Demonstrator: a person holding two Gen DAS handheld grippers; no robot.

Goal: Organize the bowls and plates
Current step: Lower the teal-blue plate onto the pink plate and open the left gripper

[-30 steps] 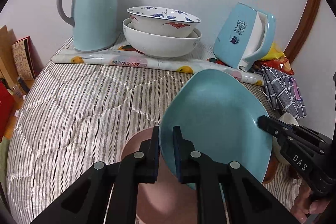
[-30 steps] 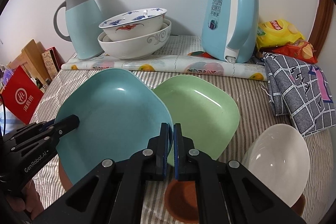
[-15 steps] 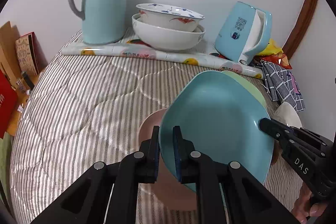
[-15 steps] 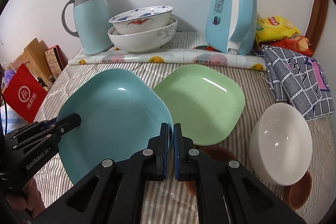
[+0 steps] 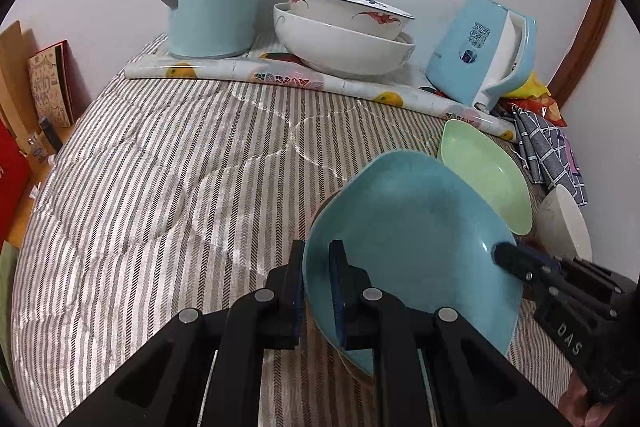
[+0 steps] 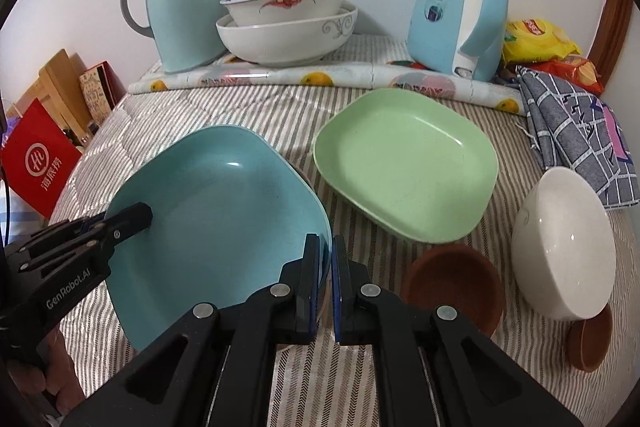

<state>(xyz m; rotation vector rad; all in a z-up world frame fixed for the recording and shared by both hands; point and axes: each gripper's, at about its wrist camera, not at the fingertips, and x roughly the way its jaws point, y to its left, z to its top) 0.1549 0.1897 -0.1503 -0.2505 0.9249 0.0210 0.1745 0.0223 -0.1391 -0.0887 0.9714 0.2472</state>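
Both grippers pinch the blue plate (image 6: 216,223) by opposite rims, left gripper (image 5: 318,291) and right gripper (image 6: 326,283), holding it tilted above the bed, the green plate (image 6: 404,163) just beyond its right-gripper side.

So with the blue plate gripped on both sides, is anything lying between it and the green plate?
Nothing visible. Both the left gripper and right gripper are shut on the blue plate; only bare striped cover separates it from the green plate, whose inside is empty.
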